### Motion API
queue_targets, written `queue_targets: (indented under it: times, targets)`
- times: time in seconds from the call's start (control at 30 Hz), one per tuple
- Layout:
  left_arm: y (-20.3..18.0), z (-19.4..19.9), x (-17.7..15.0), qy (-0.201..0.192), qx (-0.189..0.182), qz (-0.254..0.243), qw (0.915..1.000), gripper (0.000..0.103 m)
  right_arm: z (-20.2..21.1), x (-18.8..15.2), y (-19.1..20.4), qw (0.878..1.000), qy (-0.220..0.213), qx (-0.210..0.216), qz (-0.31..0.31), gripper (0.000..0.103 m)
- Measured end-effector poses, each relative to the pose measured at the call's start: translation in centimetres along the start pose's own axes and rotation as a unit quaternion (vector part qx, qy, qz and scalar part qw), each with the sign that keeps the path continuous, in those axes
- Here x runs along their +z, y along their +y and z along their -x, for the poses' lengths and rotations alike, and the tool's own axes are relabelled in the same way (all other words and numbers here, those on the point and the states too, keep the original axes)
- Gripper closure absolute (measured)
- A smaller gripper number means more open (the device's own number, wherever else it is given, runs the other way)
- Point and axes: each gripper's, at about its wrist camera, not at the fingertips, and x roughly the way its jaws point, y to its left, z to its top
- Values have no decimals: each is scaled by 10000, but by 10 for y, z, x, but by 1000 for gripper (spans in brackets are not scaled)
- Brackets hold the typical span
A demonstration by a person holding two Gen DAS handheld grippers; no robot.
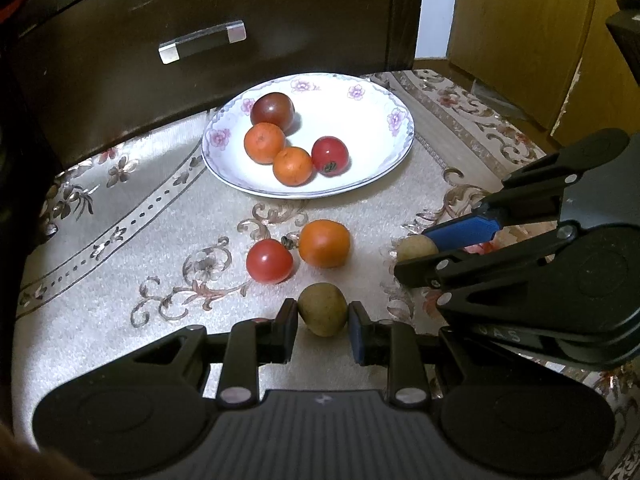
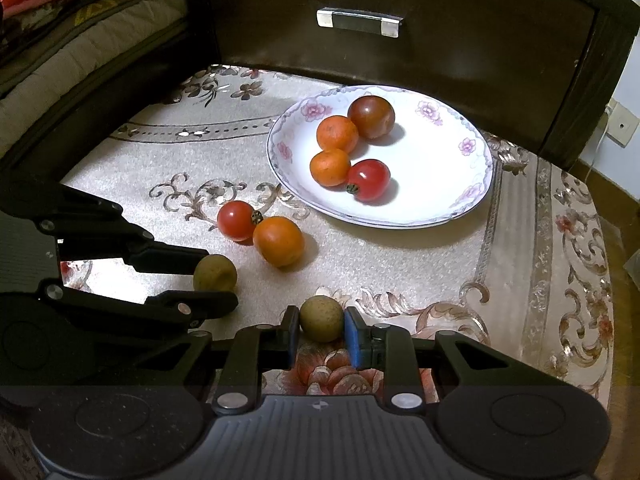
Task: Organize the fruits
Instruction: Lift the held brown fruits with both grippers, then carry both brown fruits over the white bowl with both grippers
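Both grippers had closed on small brownish-green fruits near the front of the patterned cloth [image 2: 400, 264]: the left gripper [image 1: 323, 316] pinched one longan [image 1: 322, 309] between its pads, and the right gripper [image 2: 321, 326] pinched the other longan [image 2: 321, 318], each fruit apparently resting on the cloth, presumably so both could be carried together. Just beyond, a red tomato [image 1: 269, 261] and an orange fruit [image 1: 324, 243] lay touching, still loose. Farthest, the floral plate [image 1: 372, 92] before the dark drawer [image 1: 280, 20] held four fruits, evidently the collecting spot.
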Motion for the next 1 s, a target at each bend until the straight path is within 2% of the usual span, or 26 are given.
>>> queue_targets:
  times: [1.0]
  targets:
    - [1, 7, 5, -199, 61, 4, 9998, 70, 10, 6, 3, 9994, -274, -209, 2, 80]
